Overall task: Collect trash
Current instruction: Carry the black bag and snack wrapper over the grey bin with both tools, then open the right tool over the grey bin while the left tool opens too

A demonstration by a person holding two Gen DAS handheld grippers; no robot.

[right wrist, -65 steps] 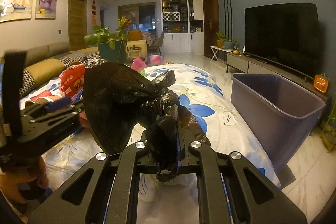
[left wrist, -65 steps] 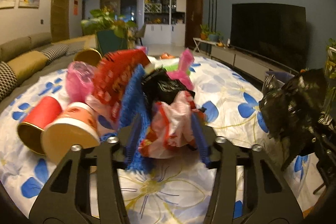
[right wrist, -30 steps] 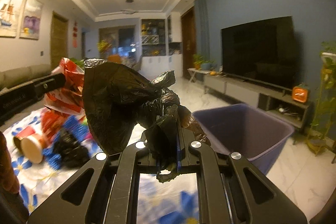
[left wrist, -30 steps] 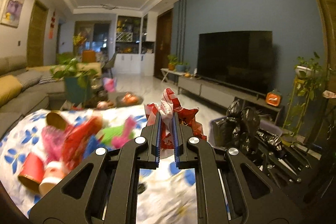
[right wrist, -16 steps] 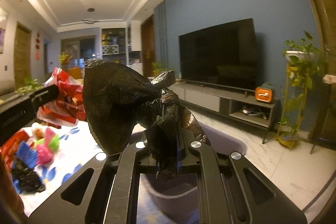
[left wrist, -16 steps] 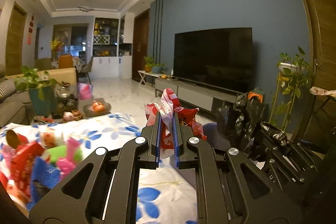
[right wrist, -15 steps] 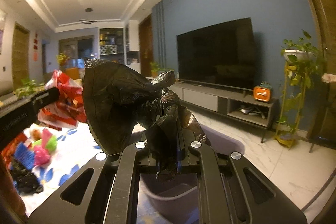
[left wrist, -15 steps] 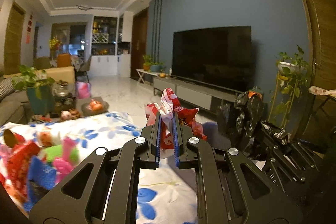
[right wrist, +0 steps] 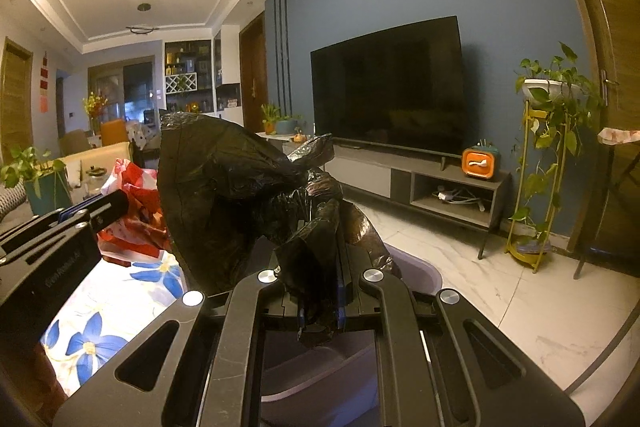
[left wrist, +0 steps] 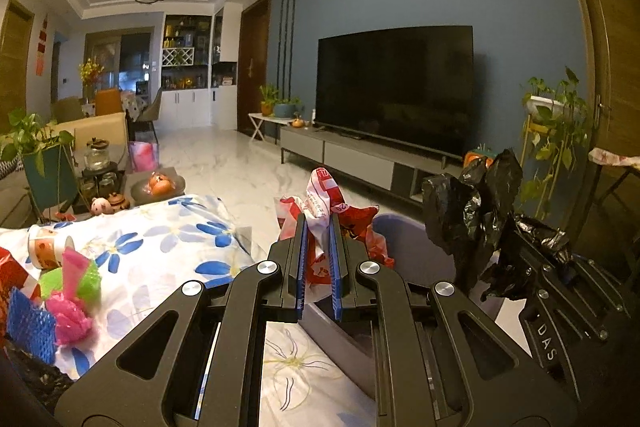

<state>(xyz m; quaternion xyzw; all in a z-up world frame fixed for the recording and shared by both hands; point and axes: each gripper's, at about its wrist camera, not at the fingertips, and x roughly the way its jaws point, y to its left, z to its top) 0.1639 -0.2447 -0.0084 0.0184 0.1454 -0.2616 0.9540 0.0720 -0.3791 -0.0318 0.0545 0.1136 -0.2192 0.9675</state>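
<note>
Now both loads have come off the floral cloth (left wrist: pixel 168 251) to just above the purple bin (right wrist: pixel 416 273), ready for release: left gripper (left wrist: pixel 318 267) clamped on the red-and-white wrapper (left wrist: pixel 320 203), right gripper (right wrist: pixel 320 283) on the black bag (right wrist: pixel 224 187).

text: "DAS" | on: right gripper (left wrist: pixel 560 315) body | other print: unreadable

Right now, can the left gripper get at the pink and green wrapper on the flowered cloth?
Probably not yet. The left gripper is shut on the red and white bag, so its fingers are occupied. The pink and green wrapper lies unobstructed on the flowered cloth.
</note>
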